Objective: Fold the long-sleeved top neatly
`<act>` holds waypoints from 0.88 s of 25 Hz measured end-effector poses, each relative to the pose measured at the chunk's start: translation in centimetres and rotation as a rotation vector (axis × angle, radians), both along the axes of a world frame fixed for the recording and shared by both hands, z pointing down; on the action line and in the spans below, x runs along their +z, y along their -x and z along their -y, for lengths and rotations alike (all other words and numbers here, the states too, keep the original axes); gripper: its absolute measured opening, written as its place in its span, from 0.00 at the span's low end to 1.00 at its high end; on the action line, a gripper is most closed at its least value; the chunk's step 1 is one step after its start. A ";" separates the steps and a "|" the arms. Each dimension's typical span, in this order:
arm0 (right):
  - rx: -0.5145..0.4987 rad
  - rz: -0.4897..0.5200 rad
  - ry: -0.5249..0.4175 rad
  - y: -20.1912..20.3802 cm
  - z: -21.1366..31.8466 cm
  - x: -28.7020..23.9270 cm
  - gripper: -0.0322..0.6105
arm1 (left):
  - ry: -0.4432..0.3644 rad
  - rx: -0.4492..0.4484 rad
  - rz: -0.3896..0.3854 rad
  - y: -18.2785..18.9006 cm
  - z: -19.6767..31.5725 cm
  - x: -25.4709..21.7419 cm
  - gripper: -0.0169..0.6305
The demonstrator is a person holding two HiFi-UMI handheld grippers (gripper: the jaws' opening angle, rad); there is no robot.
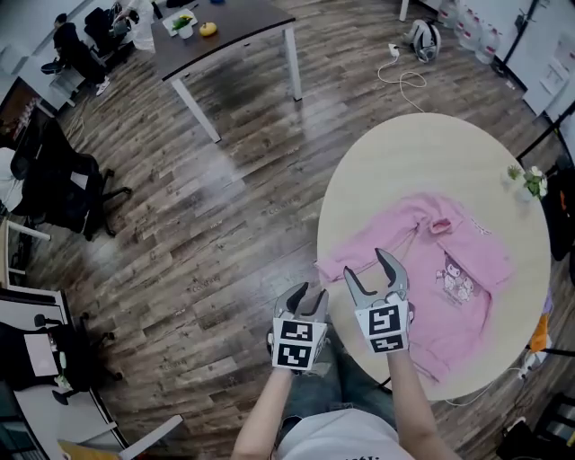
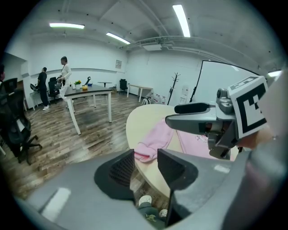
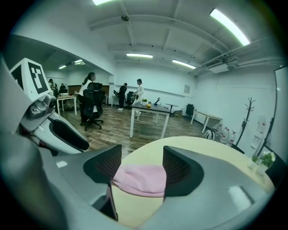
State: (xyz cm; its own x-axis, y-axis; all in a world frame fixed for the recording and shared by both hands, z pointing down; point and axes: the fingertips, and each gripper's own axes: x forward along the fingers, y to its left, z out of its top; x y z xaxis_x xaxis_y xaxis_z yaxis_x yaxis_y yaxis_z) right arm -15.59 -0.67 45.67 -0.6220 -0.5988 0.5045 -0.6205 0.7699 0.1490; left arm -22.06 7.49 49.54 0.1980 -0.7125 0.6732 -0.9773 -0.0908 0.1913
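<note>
Left tool: we are holding it low in the head view, just off the left edge of the round bench. Its jaws are standing apart with a narrow gap, and nothing is sitting between them.
Right tool: we are holding it just right of the left one, over the near sleeve. Its jaws are standing wide apart. Pink cloth is showing in the gap, and the pads are not pressing on it.
Long-sleeved top: pink, it is lying spread out with its cartoon print facing up, on the lower half of the round bench, right of centre in the head view.
Sleeve cuff: it is resting at the bench's edge, showing beyond the left tool's jaws.
Small plant: it is sitting by the bench's right rim, well apart from the top.
Floor: dark wood planks are filling the left of the head view.
Dark bench: it is standing at the upper left, carrying a yellow thing.
</note>
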 end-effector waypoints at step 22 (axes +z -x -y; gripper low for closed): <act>-0.296 -0.215 0.162 7.7 -4.7 11.6 0.36 | 0.071 -0.107 -0.003 5.4 -2.9 4.0 0.44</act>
State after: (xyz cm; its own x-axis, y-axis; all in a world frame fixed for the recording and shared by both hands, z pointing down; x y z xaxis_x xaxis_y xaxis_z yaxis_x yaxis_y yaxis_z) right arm -23.30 4.05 57.22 -0.6253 -0.3120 0.7153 -0.3364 0.9348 0.1137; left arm -27.47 10.41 53.58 0.1259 -0.6801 0.7223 -0.9801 0.0276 0.1968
